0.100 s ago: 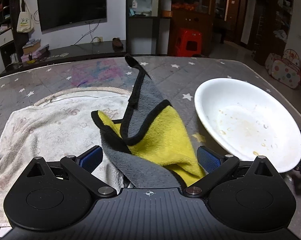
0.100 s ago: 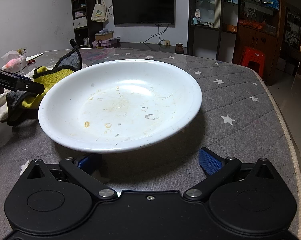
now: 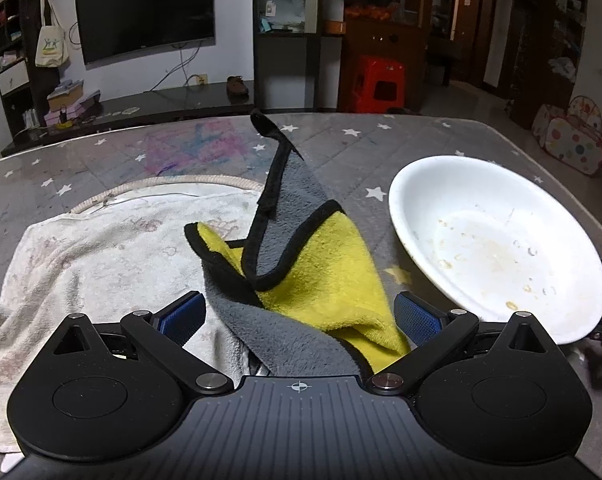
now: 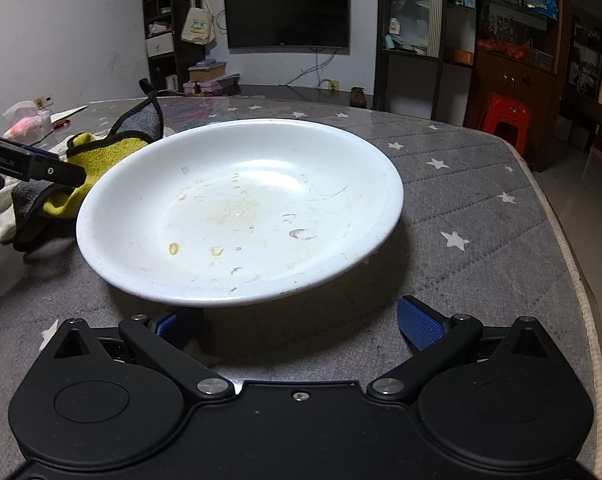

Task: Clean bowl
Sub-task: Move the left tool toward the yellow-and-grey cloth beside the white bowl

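Note:
A shallow white bowl [image 4: 241, 208] with dried yellowish food marks stands on the grey star-patterned table cover [image 4: 481, 208]; it also shows at the right in the left wrist view [image 3: 497, 248]. A yellow and grey cloth with black trim [image 3: 301, 272] lies crumpled between the fingers of my left gripper [image 3: 299, 316], which is open around it. My right gripper [image 4: 297, 320] is open, its fingers low at the bowl's near rim, the left fingertip under the rim. The cloth also shows left of the bowl in the right wrist view [image 4: 105, 152].
A stained white towel [image 3: 101, 256] lies left of the cloth. The table's right edge [image 4: 561, 240] runs close to the bowl. A bag and papers [image 4: 29, 124] lie at the far left. A TV, shelves and a red stool stand behind.

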